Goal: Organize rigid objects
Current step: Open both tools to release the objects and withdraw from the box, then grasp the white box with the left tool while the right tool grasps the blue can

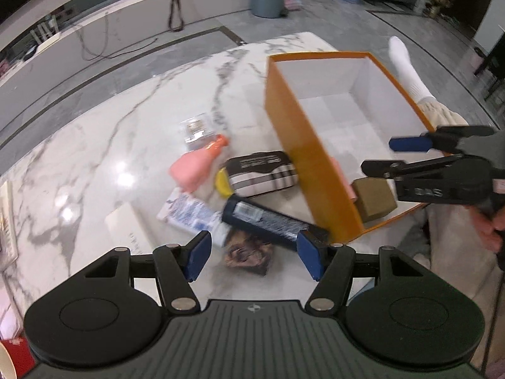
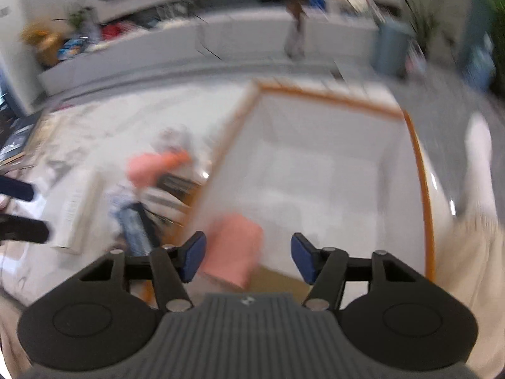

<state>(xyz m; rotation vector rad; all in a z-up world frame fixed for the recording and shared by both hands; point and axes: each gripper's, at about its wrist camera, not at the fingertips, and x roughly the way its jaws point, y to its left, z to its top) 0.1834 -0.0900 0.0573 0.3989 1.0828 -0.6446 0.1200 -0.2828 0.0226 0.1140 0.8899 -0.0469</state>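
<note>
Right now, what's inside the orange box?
In the orange box: an olive-brown block near the front corner and a pink item against the left wall. The rest of the floor looks bare white. The near wall hides the front edge.

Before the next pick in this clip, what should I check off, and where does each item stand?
1. Left gripper open and empty: ok.
2. Right gripper open, nothing held: ok.
3. Orange box has room: ok; only a brown block and a pink item inside.
4. Dark tube reachable: ok, on top of the pile.
5. Right view sharp: not ok, blurred.
</note>
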